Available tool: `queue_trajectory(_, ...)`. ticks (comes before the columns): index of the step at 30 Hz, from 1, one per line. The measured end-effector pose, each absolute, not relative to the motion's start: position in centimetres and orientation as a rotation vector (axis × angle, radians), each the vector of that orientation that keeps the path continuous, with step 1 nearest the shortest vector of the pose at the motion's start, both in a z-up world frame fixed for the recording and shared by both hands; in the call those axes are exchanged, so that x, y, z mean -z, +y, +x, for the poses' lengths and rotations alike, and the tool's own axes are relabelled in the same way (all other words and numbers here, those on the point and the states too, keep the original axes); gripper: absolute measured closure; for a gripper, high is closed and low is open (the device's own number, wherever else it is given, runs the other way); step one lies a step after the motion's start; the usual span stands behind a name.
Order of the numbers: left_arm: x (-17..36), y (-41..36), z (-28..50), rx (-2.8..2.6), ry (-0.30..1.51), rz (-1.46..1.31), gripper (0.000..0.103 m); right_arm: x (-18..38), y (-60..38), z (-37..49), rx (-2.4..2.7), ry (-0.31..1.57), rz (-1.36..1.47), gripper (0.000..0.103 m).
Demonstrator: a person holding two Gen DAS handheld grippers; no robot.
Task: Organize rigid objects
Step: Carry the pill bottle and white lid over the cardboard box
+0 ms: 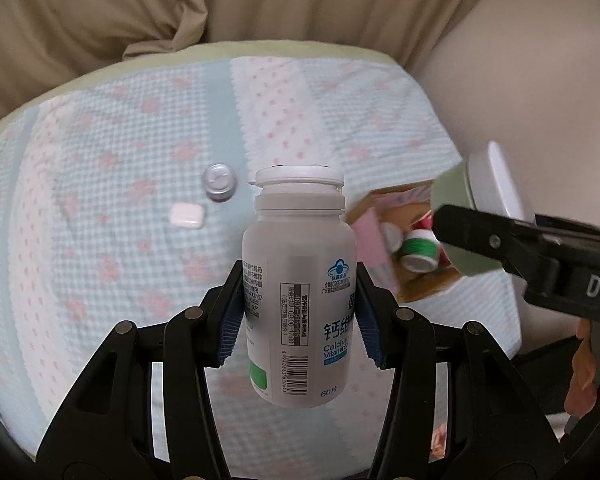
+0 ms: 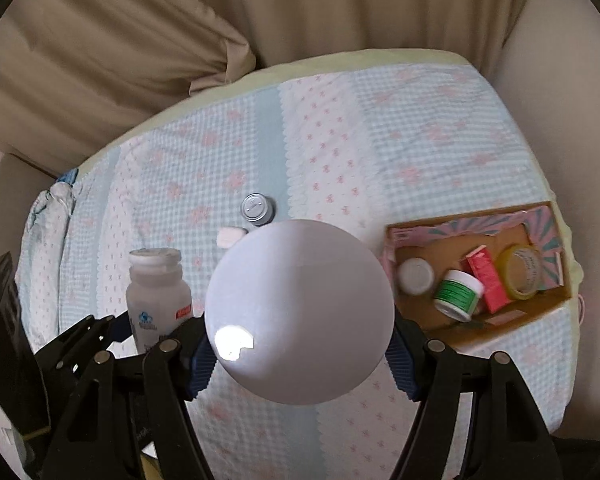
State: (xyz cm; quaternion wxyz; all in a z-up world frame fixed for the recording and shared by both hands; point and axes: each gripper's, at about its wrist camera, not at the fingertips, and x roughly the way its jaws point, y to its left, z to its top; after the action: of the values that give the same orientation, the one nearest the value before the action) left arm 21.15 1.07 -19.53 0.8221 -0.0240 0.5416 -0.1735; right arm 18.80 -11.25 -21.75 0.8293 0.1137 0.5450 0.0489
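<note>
My left gripper (image 1: 300, 312) is shut on a white calcium tablet bottle (image 1: 299, 280) and holds it upright above the bed; the bottle also shows in the right wrist view (image 2: 158, 292). My right gripper (image 2: 300, 354) is shut on a round white jar (image 2: 300, 312), seen end on, left of the cardboard box (image 2: 420, 320); the jar shows in the left wrist view (image 1: 496, 178). A small grey tin (image 1: 219, 182) and a white earbud case (image 1: 187, 215) lie on the checked bedspread (image 1: 100, 200).
The open cardboard box at the bed's right edge holds a green thread spool (image 2: 458, 294), a white lid (image 2: 416, 276), a red carton (image 2: 488, 278) and a yellow tape roll (image 2: 520, 272). Beige pillows (image 2: 140, 40) lie along the far side.
</note>
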Motion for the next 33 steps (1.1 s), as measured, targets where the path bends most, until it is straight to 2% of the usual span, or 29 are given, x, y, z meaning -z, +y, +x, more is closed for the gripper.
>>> queue_trajectory(8, 20.1, -6.2, 18.2, 0.344, 1.159, -0.115, 0.056, 21.7, -20.3, 14.9, -0.138, 1.160, 0.250, 0.036)
queue_trajectory(20, 25.4, -18.6, 18.0, 0.364, 1.243, -0.126, 0.056, 27.1, -35.4, 13.4, -0.054, 1.215, 0.286, 0.036)
queue_trajectory(33, 32.0, -26.2, 22.3, 0.376, 1.378, -0.053, 0.056, 34.3, -41.5, 16.8, -0.063, 1.304, 0.278, 0.036)
